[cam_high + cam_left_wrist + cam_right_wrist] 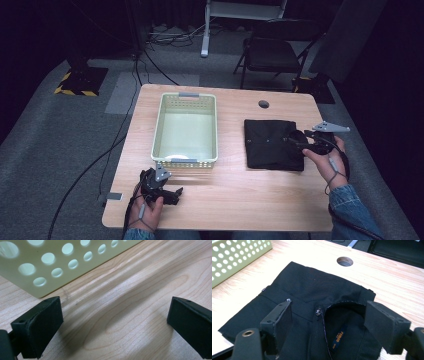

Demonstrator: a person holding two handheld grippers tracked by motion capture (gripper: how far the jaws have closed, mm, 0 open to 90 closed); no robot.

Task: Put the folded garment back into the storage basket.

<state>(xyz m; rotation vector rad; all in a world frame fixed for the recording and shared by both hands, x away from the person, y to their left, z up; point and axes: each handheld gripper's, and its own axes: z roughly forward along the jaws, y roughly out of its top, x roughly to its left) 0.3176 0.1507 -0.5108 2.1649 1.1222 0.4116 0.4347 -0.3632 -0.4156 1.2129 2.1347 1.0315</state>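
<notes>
- A folded black garment (272, 144) lies flat on the right half of the wooden table (220, 195), well apart from the pale green perforated basket (186, 129) standing at the table's middle-left.
- The right gripper (300, 141) hangs over the garment's right edge; in the right gripper view its 2 jaws are spread wide above the open collar (347, 308), pinching nothing.
- Metal snaps (318, 312) and a small sewn label (338, 337) show near that collar.
- The left gripper (172, 195) sits low near the table's front edge, just in front of the basket, its jaws spread wide over bare wood.
- A round hole (263, 104) pierces the tabletop behind the garment.
</notes>
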